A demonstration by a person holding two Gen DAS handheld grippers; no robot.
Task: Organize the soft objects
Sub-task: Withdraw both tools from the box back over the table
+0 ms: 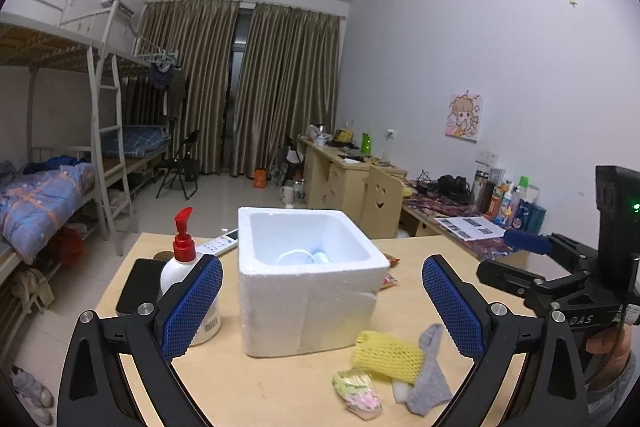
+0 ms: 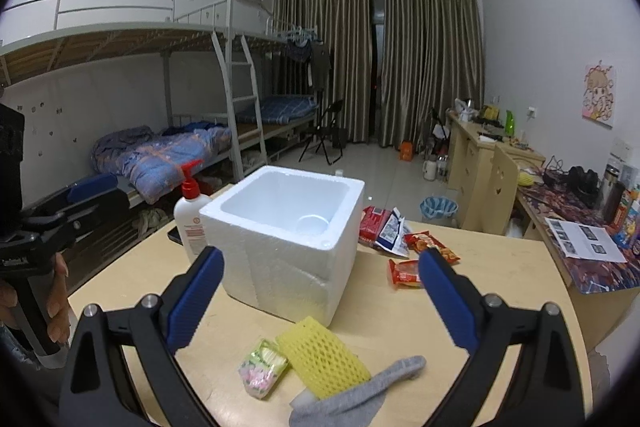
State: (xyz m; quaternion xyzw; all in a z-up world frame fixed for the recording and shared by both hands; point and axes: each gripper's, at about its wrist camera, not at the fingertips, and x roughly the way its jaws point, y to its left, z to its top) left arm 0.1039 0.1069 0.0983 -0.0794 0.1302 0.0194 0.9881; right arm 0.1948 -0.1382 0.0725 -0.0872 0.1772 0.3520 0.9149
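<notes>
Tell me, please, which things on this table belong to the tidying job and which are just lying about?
For the job: grey sock, yellow foam net, small floral packet, white foam box.
Lying about: lotion bottle, snack packets, remote control.

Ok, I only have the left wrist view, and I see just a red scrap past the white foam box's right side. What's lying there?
Observer: Several crinkly red snack packets lie on the wooden table, beside and behind the white foam box.
Operator: Anything on the floor beyond that far edge?
Observer: A blue wastebasket stands on the tiles just past the table.
</notes>
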